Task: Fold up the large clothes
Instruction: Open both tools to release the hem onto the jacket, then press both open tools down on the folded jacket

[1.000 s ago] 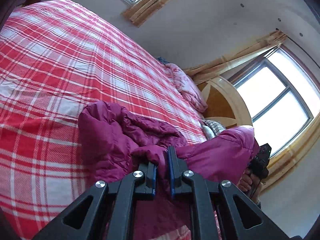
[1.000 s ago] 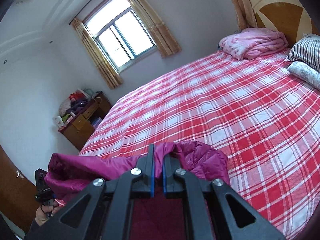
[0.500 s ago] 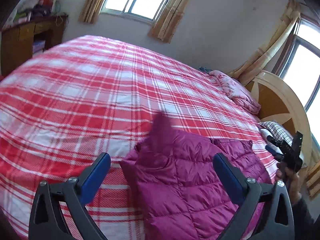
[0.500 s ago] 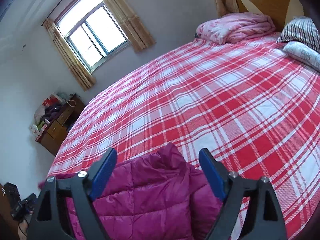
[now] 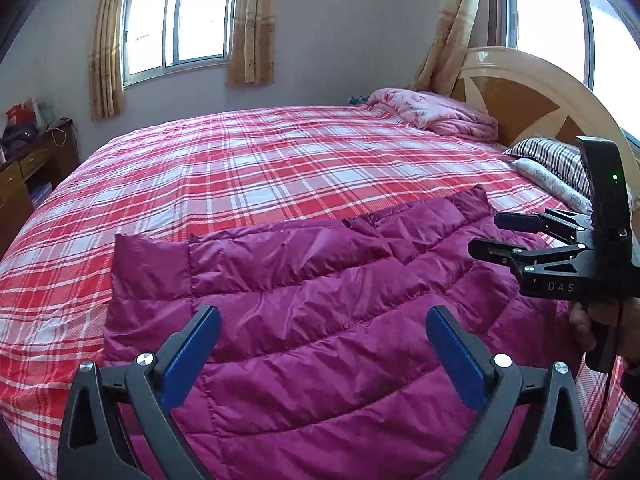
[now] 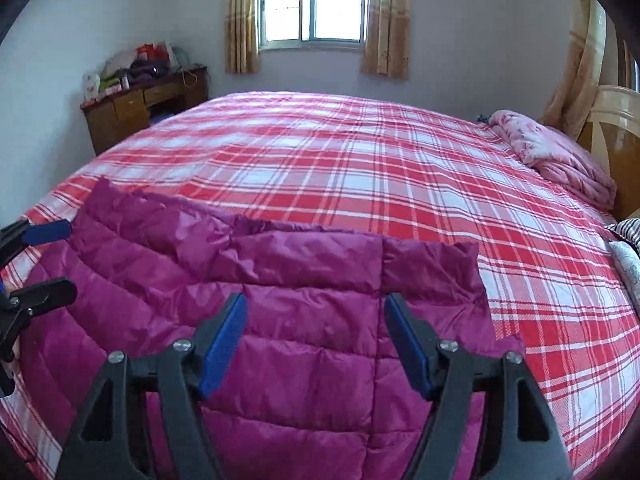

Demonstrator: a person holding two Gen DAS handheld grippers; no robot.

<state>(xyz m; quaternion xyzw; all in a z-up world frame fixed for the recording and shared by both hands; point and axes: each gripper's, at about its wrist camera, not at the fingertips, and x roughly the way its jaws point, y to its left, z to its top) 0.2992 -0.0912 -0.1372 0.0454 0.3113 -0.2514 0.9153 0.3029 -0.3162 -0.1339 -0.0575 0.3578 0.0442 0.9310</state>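
Note:
A magenta quilted down jacket (image 5: 320,320) lies spread flat on the near part of the bed; it also shows in the right wrist view (image 6: 280,320). My left gripper (image 5: 320,316) is open and empty, hovering above the jacket's near middle. My right gripper (image 6: 316,300) is open and empty above the jacket's right half. The right gripper (image 5: 490,236) shows at the right edge of the left wrist view, open. The left gripper (image 6: 56,258) shows at the left edge of the right wrist view, open.
The jacket rests on a red and white plaid bedspread (image 5: 260,168). A pink folded blanket (image 5: 436,114) and striped pillows (image 5: 548,156) lie by the wooden headboard (image 5: 520,96). A wooden desk (image 6: 140,108) with clutter stands by the far wall.
Both grippers were shut on the bunched jacket a second ago. They have opened and let go, and the jacket now lies flat on the bed. Both grippers have drawn back.

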